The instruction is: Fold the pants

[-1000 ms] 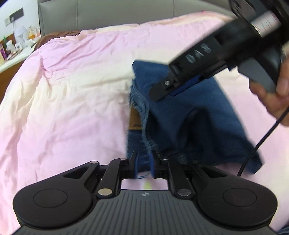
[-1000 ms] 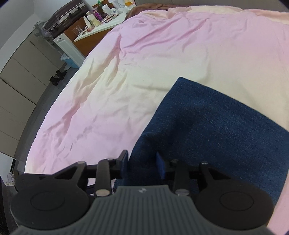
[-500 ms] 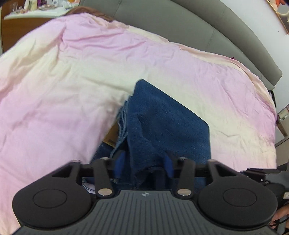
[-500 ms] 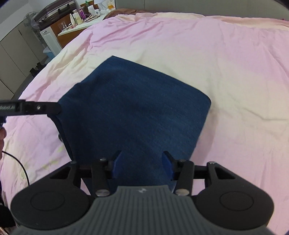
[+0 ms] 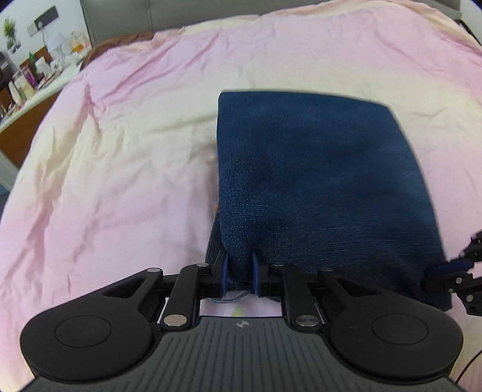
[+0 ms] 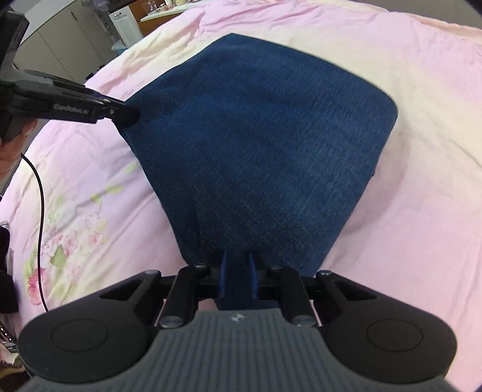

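Left gripper [image 5: 239, 276] jaws closing, blue pads pinching the near left corner of the folded dark blue denim pants [image 5: 316, 181]; right gripper [image 6: 238, 271] jaws closing too, denim clamped between its pads at the near right corner. Pants lie as a flat rectangle around the middle of the wrinkled pink bed cover [image 5: 120, 169], grey headboard [image 5: 192, 12] along the far edge.
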